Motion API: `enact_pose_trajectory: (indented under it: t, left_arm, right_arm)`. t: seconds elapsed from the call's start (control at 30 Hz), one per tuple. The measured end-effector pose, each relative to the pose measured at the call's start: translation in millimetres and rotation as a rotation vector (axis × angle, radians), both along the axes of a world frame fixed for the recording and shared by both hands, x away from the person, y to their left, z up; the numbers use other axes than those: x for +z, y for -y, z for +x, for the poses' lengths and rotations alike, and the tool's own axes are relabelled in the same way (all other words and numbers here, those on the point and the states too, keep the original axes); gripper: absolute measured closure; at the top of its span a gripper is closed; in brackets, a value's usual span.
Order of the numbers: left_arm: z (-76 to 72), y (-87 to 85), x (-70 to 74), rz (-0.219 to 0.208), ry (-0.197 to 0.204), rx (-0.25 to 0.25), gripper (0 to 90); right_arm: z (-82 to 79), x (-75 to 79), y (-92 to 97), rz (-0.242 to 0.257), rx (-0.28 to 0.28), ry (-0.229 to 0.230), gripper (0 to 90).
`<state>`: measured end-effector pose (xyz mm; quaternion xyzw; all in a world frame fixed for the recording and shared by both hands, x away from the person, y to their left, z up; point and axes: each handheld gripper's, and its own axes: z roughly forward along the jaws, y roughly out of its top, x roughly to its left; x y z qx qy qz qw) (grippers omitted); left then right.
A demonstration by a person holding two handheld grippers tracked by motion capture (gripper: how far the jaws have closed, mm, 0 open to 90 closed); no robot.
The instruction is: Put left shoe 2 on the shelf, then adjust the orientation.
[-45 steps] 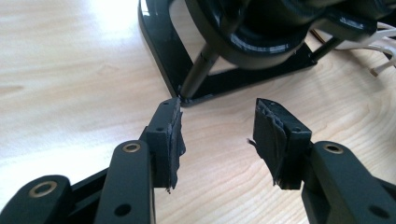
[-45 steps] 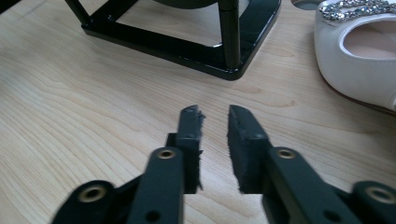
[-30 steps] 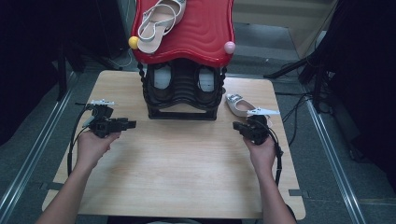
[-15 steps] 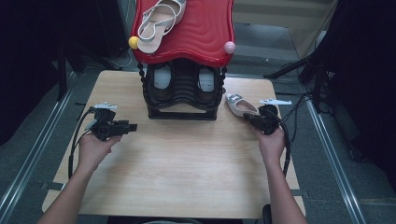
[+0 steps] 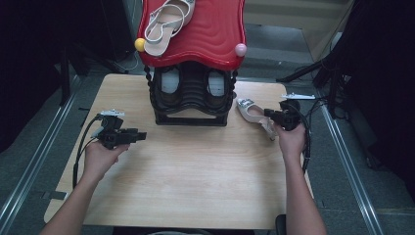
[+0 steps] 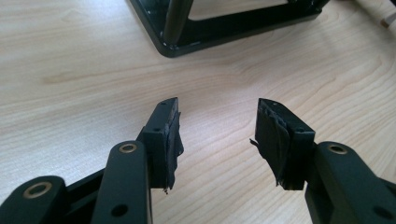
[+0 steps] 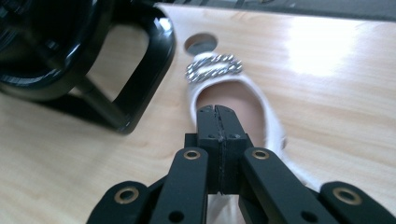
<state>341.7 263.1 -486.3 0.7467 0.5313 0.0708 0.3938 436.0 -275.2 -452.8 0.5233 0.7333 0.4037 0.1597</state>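
The right hand-held gripper has its jaws pressed together, empty, above the white shoe lying just beneath on the tabletop.

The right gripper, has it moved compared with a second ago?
Yes. The right gripper has shifted toward the table's far right edge, away from the black shoe rack, and now sits over the white flat shoe.

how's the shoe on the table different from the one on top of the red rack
The table shoe lies on the wood beside the rack's black base, at the right gripper, whose jaws are shut; the top shoe rests on the red shelf, away from both grippers. The table shoe carries a silver twisted ornament at its toe; the top shoe shows looping straps. Both are pale.
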Motion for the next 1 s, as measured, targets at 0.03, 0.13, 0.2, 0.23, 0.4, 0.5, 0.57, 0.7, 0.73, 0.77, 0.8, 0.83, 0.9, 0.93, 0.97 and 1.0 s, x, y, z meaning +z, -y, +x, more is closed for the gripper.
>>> enact_pose_trajectory:
  t: [0.03, 0.13, 0.2, 0.23, 0.4, 0.5, 0.57, 0.7, 0.73, 0.77, 0.8, 0.83, 0.9, 0.93, 0.97, 1.0]
  left_arm:
    - [-0.2, -0.4, 0.2, 0.008, 0.004, 0.001, 50.4]
    - [0.1, -0.9, -0.4, 0.009, 0.005, 0.003, 50.6]
    - [0.0, -0.9, -0.3, 0.013, 0.006, 0.000, 50.6]
    - [-0.1, -0.6, -0.3, 0.016, 0.009, 0.001, 50.6]
    - [-0.2, -0.7, -0.5, 0.018, 0.013, -0.003, 50.7]
    - [-0.3, -0.5, -0.7, 0.020, 0.017, -0.001, 50.6]
    - [-0.3, -0.6, -0.8, 0.022, 0.019, 0.001, 50.7]
    - [0.1, -1.9, -0.6, 0.019, 0.023, 0.002, 50.8]
    - [0.2, -2.0, -0.8, 0.016, 0.023, 0.005, 50.8]
    - [0.3, -2.4, -0.8, 0.020, 0.023, 0.004, 50.8]
    - [0.5, -2.5, -0.9, 0.021, 0.022, 0.002, 50.7]
    - [0.7, -2.4, -1.4, 0.020, 0.022, 0.002, 50.8]
    - [1.1, -2.1, -1.9, 0.023, 0.019, -0.001, 50.7]
    - [1.6, -2.0, -2.5, 0.026, 0.013, -0.007, 50.5]
    - [1.9, -1.6, -3.0, 0.029, 0.009, -0.006, 50.5]
    - [2.1, -1.7, -3.1, 0.034, 0.009, -0.006, 50.5]
  right_arm:
    - [2.1, -1.9, 2.7, 0.010, -0.008, -0.003, 90.0]
    - [7.7, -8.5, 8.0, 0.000, -0.027, -0.025, 90.0]
    - [9.6, -12.6, 8.3, -0.002, -0.025, -0.036, 90.0]
    - [9.6, -14.1, 7.4, -0.007, -0.022, -0.041, 90.0]
    - [10.6, -24.1, 3.2, -0.032, -0.026, -0.059, 90.0]
    - [11.4, -29.0, -0.9, -0.050, -0.016, -0.066, 90.0]
    - [11.5, -31.2, -3.7, -0.046, -0.014, -0.070, 90.0]
    - [10.4, -31.1, -9.4, -0.041, -0.015, -0.081, 90.0]
    - [10.2, -30.8, -9.9, -0.040, -0.015, -0.083, 90.0]
    - [10.2, -30.8, -10.4, -0.038, -0.015, -0.086, 90.0]
    - [10.0, -30.9, -11.1, -0.028, -0.019, -0.093, 90.0]
    - [9.6, -30.9, -11.7, -0.021, -0.023, -0.101, 90.0]
    - [9.8, -31.4, -12.8, -0.012, -0.018, -0.103, 90.0]
    - [9.8, -31.5, -13.4, -0.006, -0.020, -0.109, 90.0]
    - [9.9, -32.0, -14.1, 0.004, -0.019, -0.112, 90.0]
    - [9.6, -32.1, -15.0, 0.014, -0.022, -0.121, 90.0]
